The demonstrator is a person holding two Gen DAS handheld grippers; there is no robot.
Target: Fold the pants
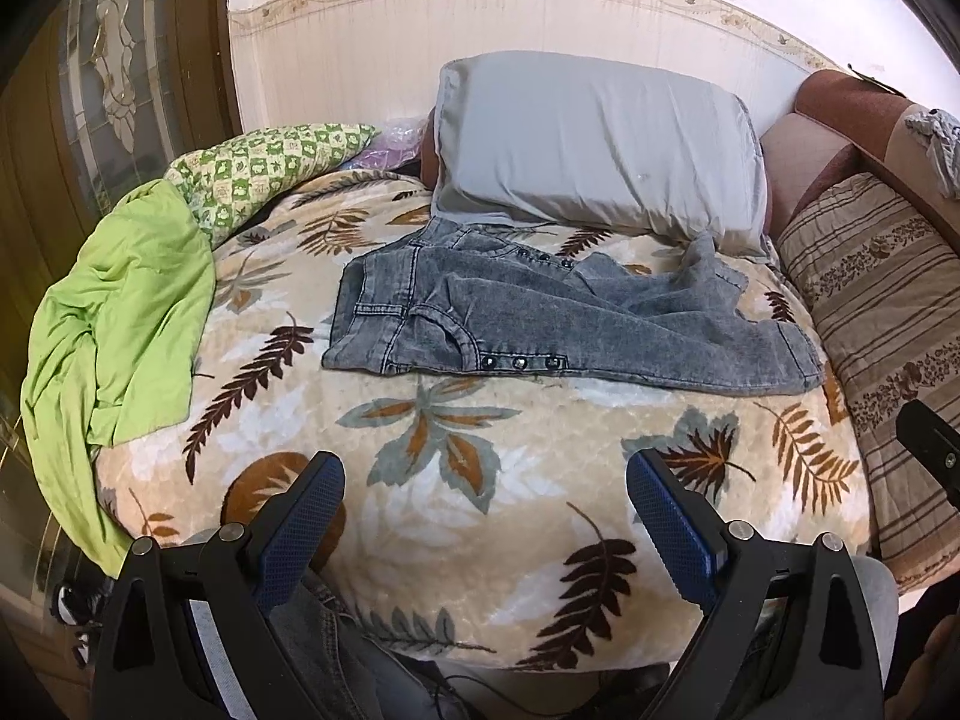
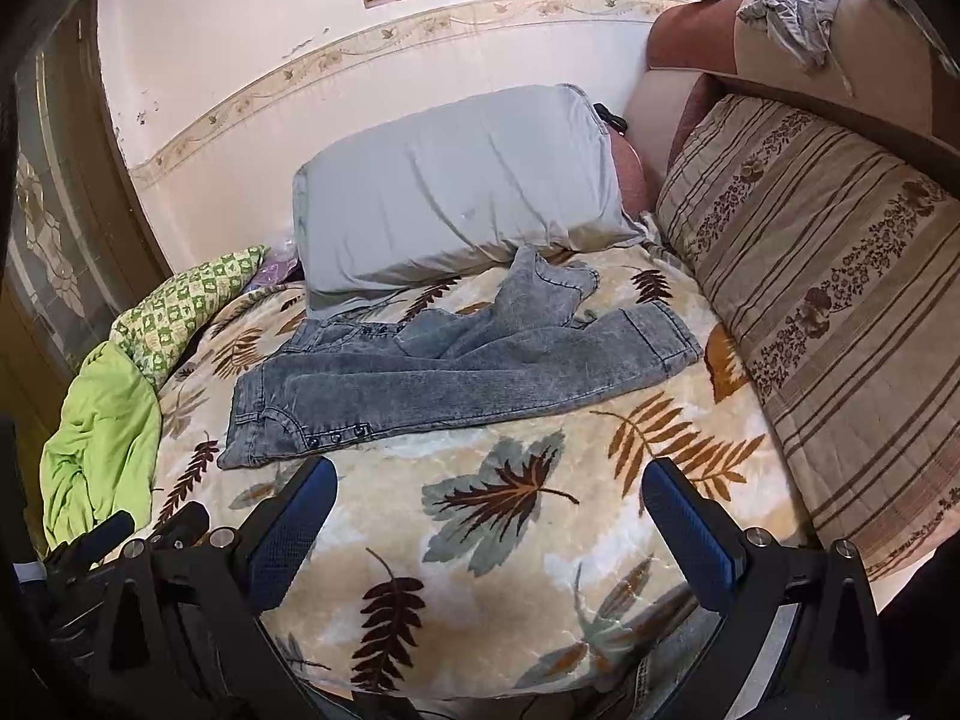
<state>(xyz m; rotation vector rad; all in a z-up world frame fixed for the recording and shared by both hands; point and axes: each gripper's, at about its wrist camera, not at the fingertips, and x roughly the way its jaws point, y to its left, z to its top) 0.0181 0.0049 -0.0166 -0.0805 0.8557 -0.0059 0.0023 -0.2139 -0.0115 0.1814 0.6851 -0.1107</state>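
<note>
1. Grey pillow [image 1: 600,144] — at the bed's far edge, against the wall.
2. Green cloth [image 1: 120,312] draped over the left edge.
3. Striped cushion [image 2: 840,300] — along the right edge.

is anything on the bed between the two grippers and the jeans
Nothing visible. Only bare leaf-print blanket lies between the open left gripper, the open right gripper and the jeans. The grey pillow sits behind them.

The left gripper [image 1: 485,483] hovers over the near part of the blanket [image 1: 516,516], its blue-padded fingers [image 1: 303,519] spread wide with nothing between them. The right gripper [image 2: 489,492] hangs over the same blanket just to its right, jaws likewise parted wide and empty, neither touching the blanket.
</note>
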